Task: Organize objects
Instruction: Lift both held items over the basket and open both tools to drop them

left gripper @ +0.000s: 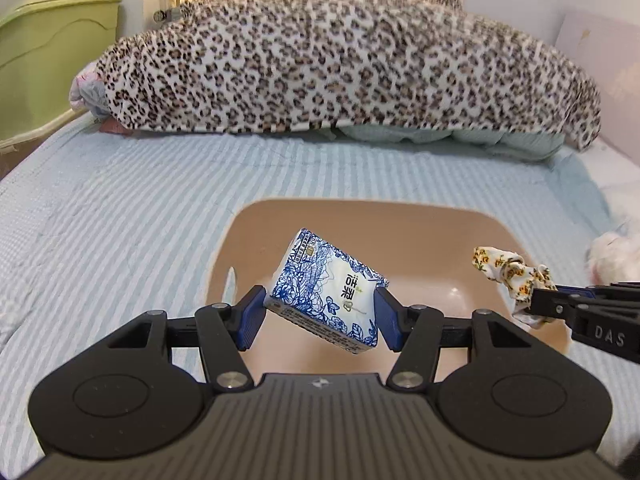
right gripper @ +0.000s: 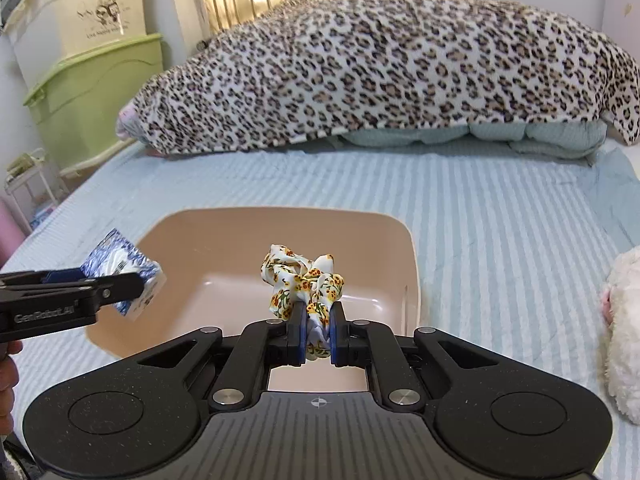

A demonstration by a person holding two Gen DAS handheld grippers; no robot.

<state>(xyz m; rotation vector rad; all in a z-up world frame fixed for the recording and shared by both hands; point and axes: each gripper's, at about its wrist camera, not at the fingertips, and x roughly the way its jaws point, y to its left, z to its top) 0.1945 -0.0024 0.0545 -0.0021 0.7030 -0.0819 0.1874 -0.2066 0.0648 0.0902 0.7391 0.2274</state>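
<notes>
A beige plastic basin [left gripper: 432, 224] [right gripper: 256, 236] sits on the striped bed. My left gripper [left gripper: 318, 314] is shut on a blue-and-white tissue pack [left gripper: 326, 290] and holds it tilted above the basin; the pack also shows at the left of the right wrist view [right gripper: 124, 270]. My right gripper [right gripper: 318, 338] is shut on a floral yellow-and-white scrunchie [right gripper: 302, 278] and holds it over the basin's near side. In the left wrist view the scrunchie [left gripper: 510, 270] and right gripper [left gripper: 538, 300] come in from the right.
A leopard-print blanket [left gripper: 340, 60] [right gripper: 400, 68] lies heaped across the far side of the bed over pale green bedding. A white plush toy [right gripper: 624, 320] lies at the right edge. Green and cream storage boxes [right gripper: 96, 92] stand to the left of the bed.
</notes>
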